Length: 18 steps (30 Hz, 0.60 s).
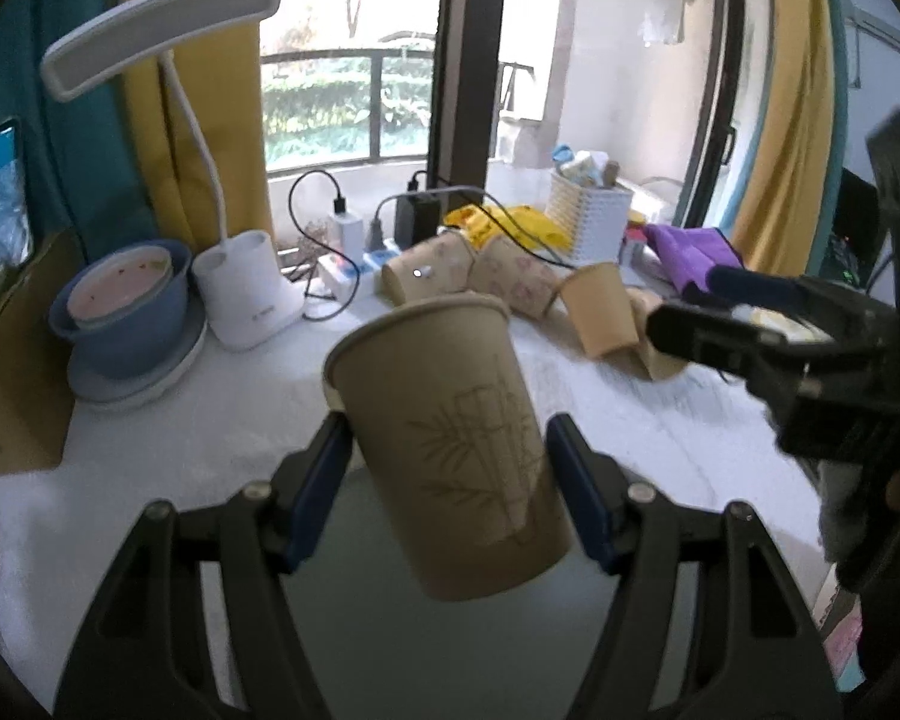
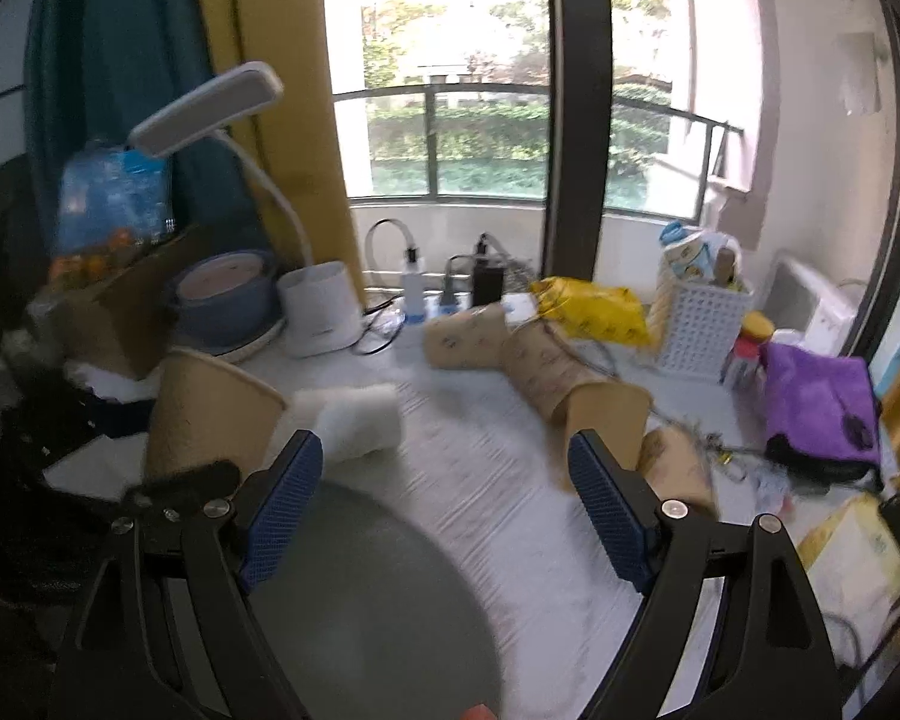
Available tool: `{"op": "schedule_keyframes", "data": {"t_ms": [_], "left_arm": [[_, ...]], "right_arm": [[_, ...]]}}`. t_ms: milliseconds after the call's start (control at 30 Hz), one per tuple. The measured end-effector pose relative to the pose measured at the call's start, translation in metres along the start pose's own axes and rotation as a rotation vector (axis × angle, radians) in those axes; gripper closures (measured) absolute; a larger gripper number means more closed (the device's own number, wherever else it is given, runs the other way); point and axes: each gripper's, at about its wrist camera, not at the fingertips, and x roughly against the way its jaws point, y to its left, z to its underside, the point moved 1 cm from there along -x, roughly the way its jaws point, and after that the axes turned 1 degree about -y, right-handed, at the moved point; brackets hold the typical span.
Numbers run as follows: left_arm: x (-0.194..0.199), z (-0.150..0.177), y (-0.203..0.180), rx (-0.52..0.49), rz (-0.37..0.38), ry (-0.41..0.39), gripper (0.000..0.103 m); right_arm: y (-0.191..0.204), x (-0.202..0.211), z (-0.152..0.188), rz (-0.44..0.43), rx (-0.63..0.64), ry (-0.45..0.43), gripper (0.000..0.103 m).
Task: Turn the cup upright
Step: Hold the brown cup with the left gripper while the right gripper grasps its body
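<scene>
The surface is white and faintly streaked, with a round grey mat lying at its near edge. It stands against a tall window with a dark frame; a railing and green hedges show outside. Yellow and teal curtains hang at the left.

At the back left a white desk lamp rises on a bent neck beside a blue bowl set on a pale plate. Behind them, chargers and black cables sit on a power strip. A white perforated basket, a yellow bag and a purple cloth lie to the right. Several printed paper cups lie tipped together mid-surface.

The left tool grips the cup, a tan paper one with a bamboo drawing, between its blue pads; the cup is held above the mat, mouth up and leaning a little to the left. The right tool stands wide with nothing between its fingers, over the mat's far edge.

A small grey mark on the lamp base and the print on the cups are too blurred to read.
</scene>
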Motion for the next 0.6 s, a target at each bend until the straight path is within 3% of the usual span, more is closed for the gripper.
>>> {"op": "schedule_keyframes", "data": {"t_ms": [300, 600], "left_arm": [[0.019, 0.055, -0.019, -0.006, 0.006, -0.072, 0.035], [0.046, 0.073, -0.03, -0.025, 0.003, -0.178, 0.035]], "right_arm": [[0.025, 0.021, 0.023, -0.195, -0.1, 0.074, 0.017], [0.057, 0.032, 0.042, -0.319, -0.103, 0.123, 0.017]]}}
